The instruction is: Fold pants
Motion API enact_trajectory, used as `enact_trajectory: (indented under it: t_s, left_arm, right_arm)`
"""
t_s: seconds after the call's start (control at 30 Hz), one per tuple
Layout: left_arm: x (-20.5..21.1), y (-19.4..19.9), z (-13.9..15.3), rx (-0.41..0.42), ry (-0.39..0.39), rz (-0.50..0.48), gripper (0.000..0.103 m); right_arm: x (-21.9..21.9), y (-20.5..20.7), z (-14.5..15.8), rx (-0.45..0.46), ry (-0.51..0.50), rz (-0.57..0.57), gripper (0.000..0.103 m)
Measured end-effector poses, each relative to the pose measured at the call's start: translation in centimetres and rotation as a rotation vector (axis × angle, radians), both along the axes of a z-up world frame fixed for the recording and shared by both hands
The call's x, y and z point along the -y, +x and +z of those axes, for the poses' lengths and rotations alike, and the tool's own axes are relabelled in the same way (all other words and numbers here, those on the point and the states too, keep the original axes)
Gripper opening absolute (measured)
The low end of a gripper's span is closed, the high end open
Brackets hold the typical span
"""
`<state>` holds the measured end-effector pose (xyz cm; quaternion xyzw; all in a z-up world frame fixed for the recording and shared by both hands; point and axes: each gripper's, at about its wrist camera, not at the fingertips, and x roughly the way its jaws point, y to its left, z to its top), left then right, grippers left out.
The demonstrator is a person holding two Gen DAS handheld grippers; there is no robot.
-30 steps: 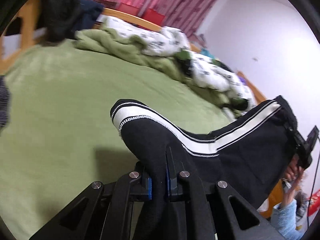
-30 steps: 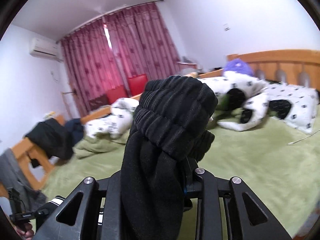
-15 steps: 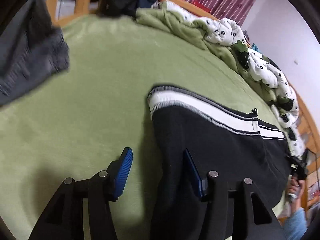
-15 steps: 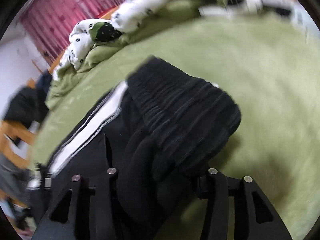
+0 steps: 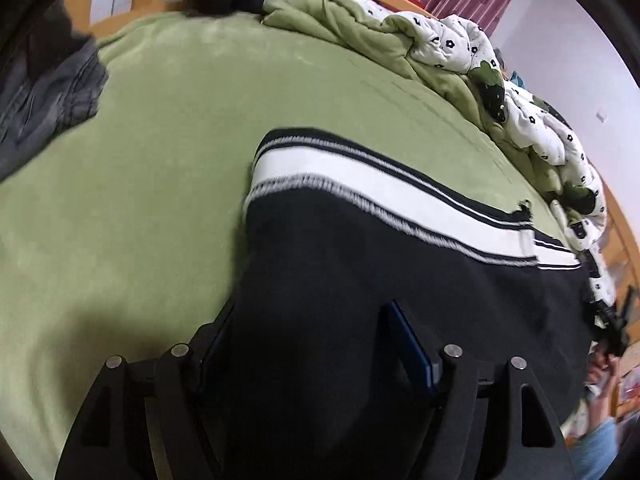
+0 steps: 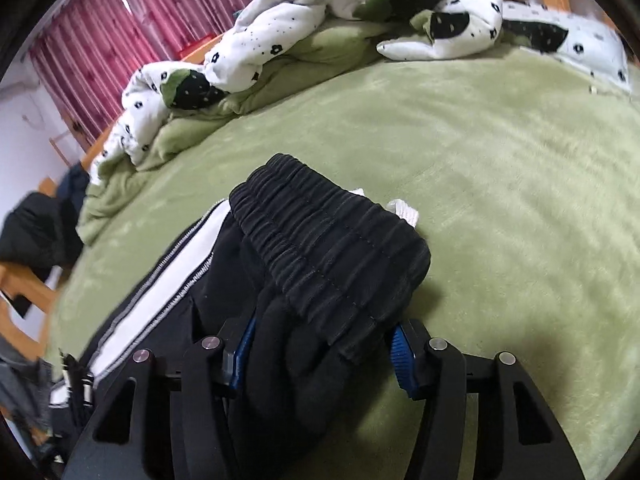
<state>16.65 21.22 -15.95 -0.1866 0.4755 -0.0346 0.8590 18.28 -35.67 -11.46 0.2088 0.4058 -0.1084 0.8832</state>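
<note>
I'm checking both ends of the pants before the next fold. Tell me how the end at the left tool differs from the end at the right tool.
The end at the left tool lies flat and shows the white side stripe; the end at the right tool is the ribbed elastic waistband, bunched up in a hump. Both tools have their fingers spread with black pants fabric between them, on the green blanket.

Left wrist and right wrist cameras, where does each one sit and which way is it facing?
Left wrist: sits on the left claw, looks along its open fingers across the pants toward the crumpled quilt.
Right wrist: sits on the right claw, looks along its open fingers over the waistband toward the curtains.
Both share the pants, green bed cover and quilt.
</note>
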Motion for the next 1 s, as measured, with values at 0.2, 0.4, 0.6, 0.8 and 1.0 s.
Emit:
enact_trajectory:
  t_s: [0.2, 0.4, 0.6, 0.8, 1.0]
  left_arm:
    - [1.2, -5.9, 1.7, 0.033, 0.045, -0.062, 0.07]
    - [0.3, -13.1, 1.3, 0.086, -0.142, 0.023, 0.07]
    - [-1.0, -15.6, -0.3, 0.147, -0.326, 0.099, 0.071]
    - [-0.9, -14.4, -0.3, 0.124, -0.332, 0.132, 0.069]
    - [-2.2, -15.0, 0.4, 0.122, -0.438, 0.165, 0.011]
  right_arm:
    - [-1.7, -4.9, 1.5, -0.066, -0.079, 0.036, 0.06]
    - [-6.4, -11.7, 4.6, -0.023, -0.23, 0.124, 0.06]
    - [-10.6, -13.8, 3.9, 0.005, -0.325, 0.228, 0.063]
    - [-11.4, -12.7, 2.0, -0.054, -0.223, 0.179, 0.059]
    - [-15.0, -12.4, 3.0, -0.045, -0.255, 0.27, 0.058]
